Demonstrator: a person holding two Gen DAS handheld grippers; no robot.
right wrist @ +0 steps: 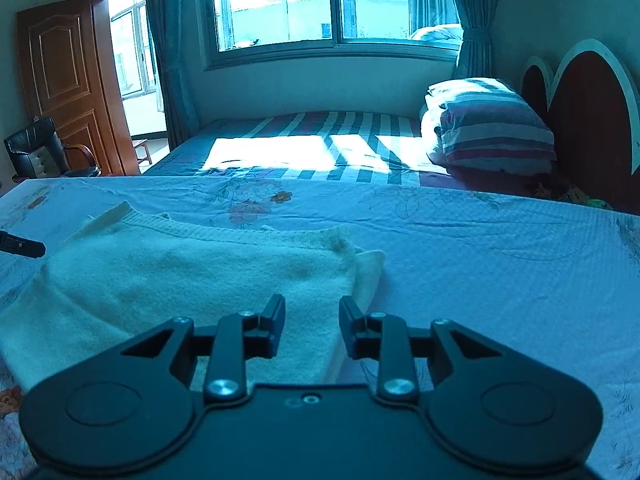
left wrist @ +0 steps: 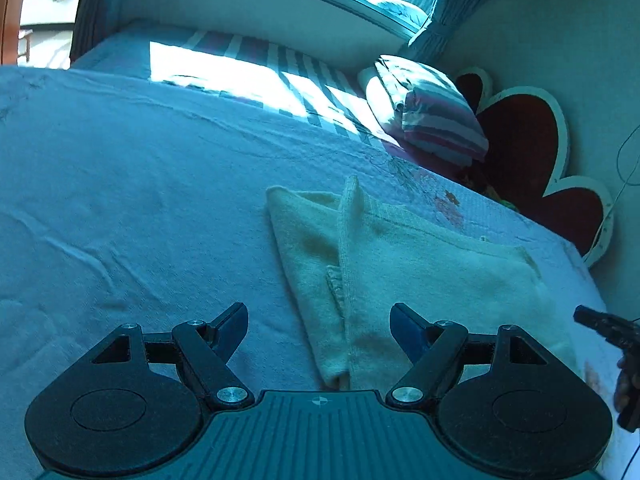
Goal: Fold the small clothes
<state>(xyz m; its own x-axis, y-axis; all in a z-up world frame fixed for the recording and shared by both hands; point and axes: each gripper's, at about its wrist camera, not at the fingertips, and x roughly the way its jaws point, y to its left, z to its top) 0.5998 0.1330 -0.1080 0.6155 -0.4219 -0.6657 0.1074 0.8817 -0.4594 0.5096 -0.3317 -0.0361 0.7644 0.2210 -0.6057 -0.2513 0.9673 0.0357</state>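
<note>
Just ahead of left claw [left wrist: 319,322], cream sweater [left wrist: 400,264], flat on bedsheet [left wrist: 120,200]

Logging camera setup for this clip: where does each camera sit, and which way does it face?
Left wrist: on the left gripper, aimed down across the bed at the cream garment, toward the headboard; its open fingers show, plus the right gripper's tip and a hand at the right edge.
Right wrist: on the right gripper, above the garment, facing the window; its fingers stand apart with nothing between them, and the left gripper's tip shows at the left edge.
Shared: garment, bed, striped pillow, headboard.
</note>
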